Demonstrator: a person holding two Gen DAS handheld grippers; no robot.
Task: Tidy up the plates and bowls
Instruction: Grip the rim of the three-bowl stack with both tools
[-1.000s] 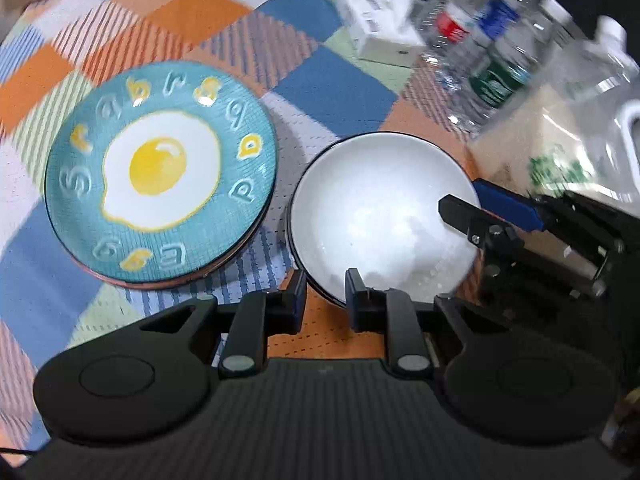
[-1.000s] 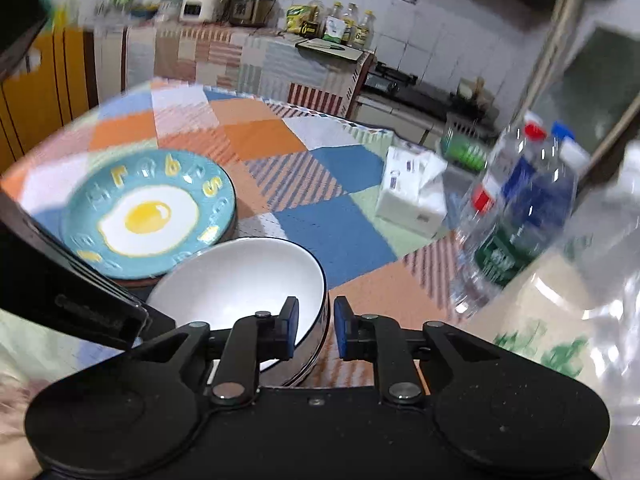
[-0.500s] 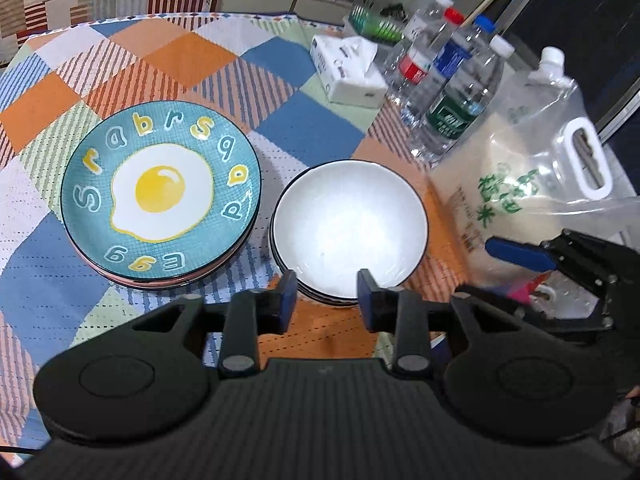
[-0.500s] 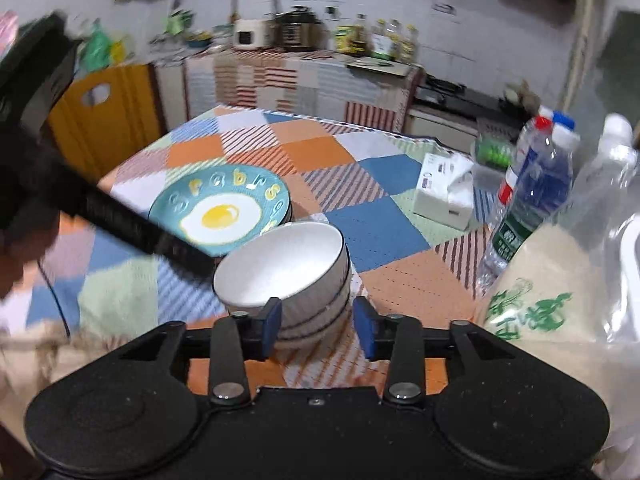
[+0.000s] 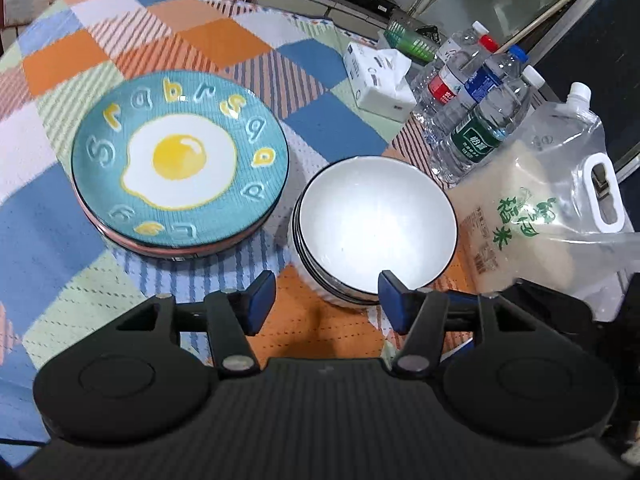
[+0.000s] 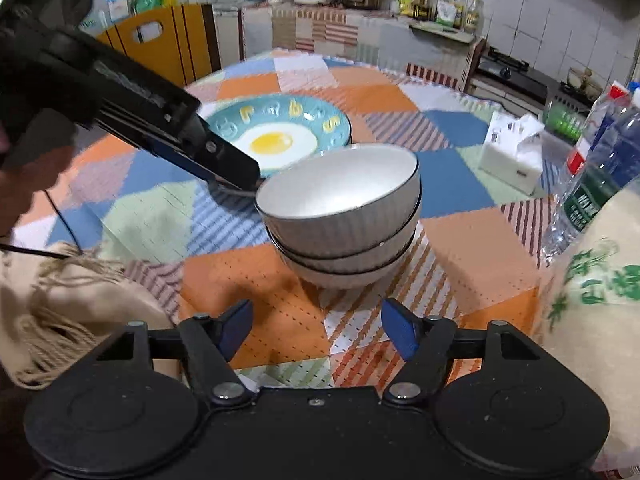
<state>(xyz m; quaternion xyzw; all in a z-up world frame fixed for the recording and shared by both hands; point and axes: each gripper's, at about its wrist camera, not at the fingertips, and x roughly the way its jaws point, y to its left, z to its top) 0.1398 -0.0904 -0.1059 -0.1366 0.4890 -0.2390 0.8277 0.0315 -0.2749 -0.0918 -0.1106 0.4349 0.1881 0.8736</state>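
In the right wrist view a fringed beige cloth [image 6: 60, 312] at the far left is cut off by the frame edge, and the left gripper [image 6: 224, 160] reaches in above it as a dark bar whose tips cover the near rim of the plates, so its fingers cannot be told apart there. In its own view the left gripper [image 5: 326, 300] has jaws that have just been opening and now stand apart with nothing between them; its right blue pad overlaps the near edge of the bowls in the picture, but whether it touches them cannot be told. The stack of plates [image 5: 180, 164] lies left of centre on the patchwork tablecloth [image 5: 52, 216]: glossy round teal ware with a painted fried egg and raised letters, the lower plates showing only as thin rims. Just beside it, to the right, sits the stack of bowls [image 5: 376, 224], smooth white inside, ribbed outside, dark-rimmed; three are nested. The right gripper [image 6: 316, 328] has also just been opening and is wide, empty, short of the bowls. Further right stand a tissue box [image 5: 380, 80], clear plastic water bottles [image 5: 476, 120] and a translucent spouted bag of rice [image 5: 532, 216], partly cropped.
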